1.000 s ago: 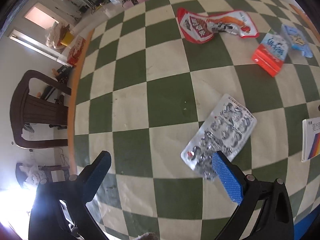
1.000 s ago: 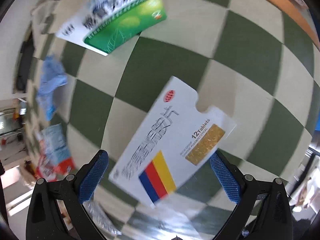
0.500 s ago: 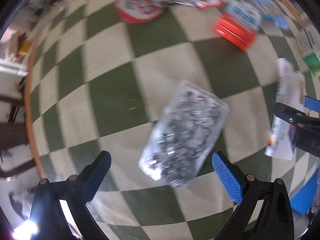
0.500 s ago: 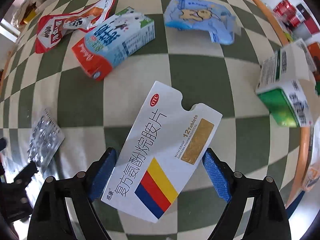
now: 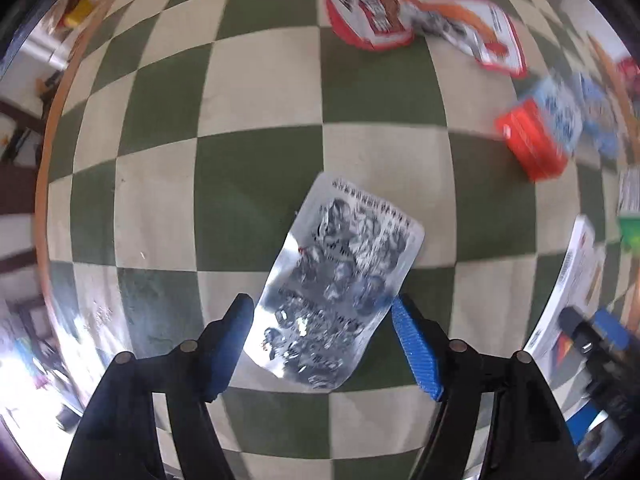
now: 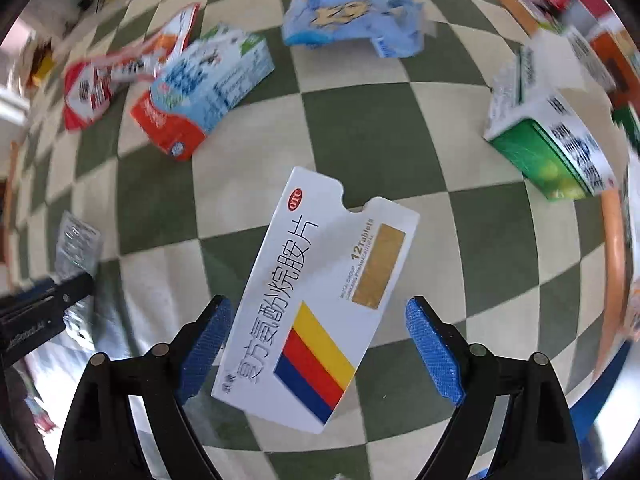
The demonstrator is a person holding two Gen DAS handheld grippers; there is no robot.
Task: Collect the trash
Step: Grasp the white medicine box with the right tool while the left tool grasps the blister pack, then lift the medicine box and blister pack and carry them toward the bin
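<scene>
Trash everywhere across the checked tablecloth (image 6: 392,128), nothing visibly gathered yet. Biggest first: green-and-white carton (image 6: 548,148) near the right edge of the surface, tipped on its side. Red-and-blue carton (image 6: 204,96) lying toward the far left, just beside a red snack wrapper (image 6: 92,92). Crumpled blue packet (image 6: 352,16) near the far edge. White medicine box (image 6: 320,312), flattened, lying mid-surface between the spread fingers of the right gripper (image 6: 320,354) — jaws parted, straddling it, pads apparently not pressing. Smallest: silver blister pack (image 5: 340,284), flat on the cloth toward the near left, framed by the left gripper (image 5: 320,344), jaws likewise apart, blue pads close to its two long edges; contact hard to judge through the motion blur. No bin or bag in either view. Judgement: early going — two pieces lined up for a pinch, neither lifted, four more pieces waiting behind them.
</scene>
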